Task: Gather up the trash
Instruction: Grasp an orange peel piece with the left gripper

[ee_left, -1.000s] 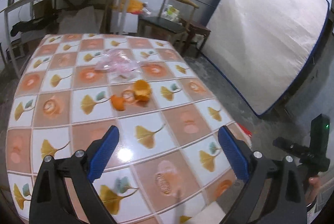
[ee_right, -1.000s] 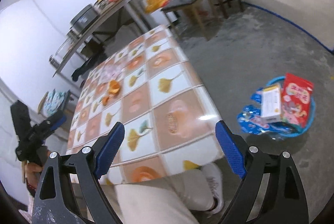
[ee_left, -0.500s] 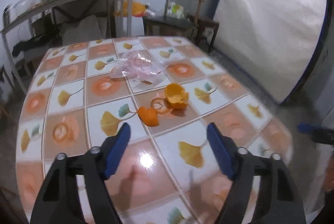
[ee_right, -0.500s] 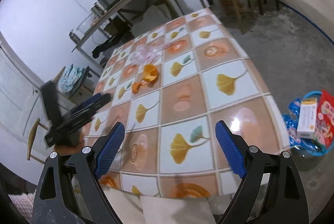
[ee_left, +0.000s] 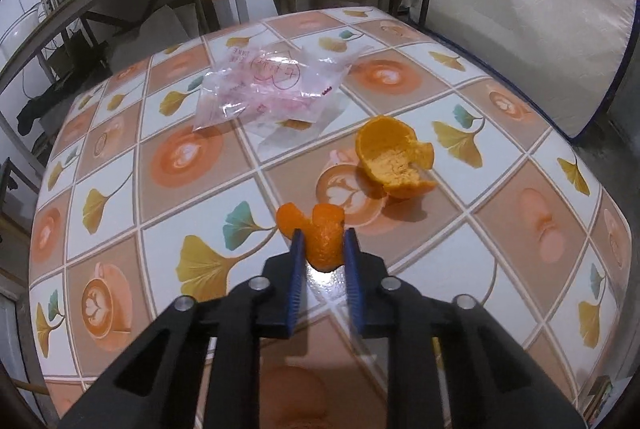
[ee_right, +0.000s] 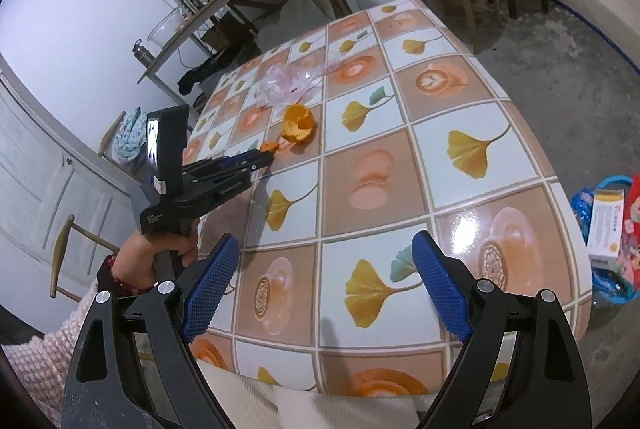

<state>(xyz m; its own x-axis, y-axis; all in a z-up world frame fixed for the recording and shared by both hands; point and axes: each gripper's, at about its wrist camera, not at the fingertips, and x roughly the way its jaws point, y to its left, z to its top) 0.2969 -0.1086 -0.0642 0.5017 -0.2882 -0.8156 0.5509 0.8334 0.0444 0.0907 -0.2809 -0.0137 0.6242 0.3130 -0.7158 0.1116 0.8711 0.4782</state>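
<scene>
Since the earlier frames: left gripper [ee_left: 322, 243] has come forward and down over the table [ee_left: 460, 293] from wide open to nearly together; its jaws are closing, with a small orange peel piece [ee_left: 324, 239] between the blue pads.

Item 1, nearest. Right gripper [ee_right: 324, 289]: jaws spread wide, nothing between them, hovering over the near table edge above the person's lap.

Item 2. Left gripper, carried in the left hand [ee_right: 160, 257], angled down at the tabletop. The pads look to be touching the peel's sides; whether the grip is firm cannot be told.

Item 3. Small orange peel piece: lies on the table at mid-depth, on a tile seam. Curled strip; long axis runs roughly along the line of the fingers, its forked curled ends pointing away from the gripper.

Item 4. Large peel cup [ee_left: 394, 161]: just beyond and to the right, hollow side facing the camera, apart from the small piece.

Item 5. Clear plastic wrapper [ee_left: 264, 89]: farther back, crumpled flat.

Item 6. Blue basket [ee_right: 608, 241] on the floor beside the table, holding packets; probably the trash destination.

Risks, judged: the thin curled peel may buckle or slip sideways out of the pads on lifting, being held near one end; the glossy cloth offers little resistance if the tips scrape it.
</scene>
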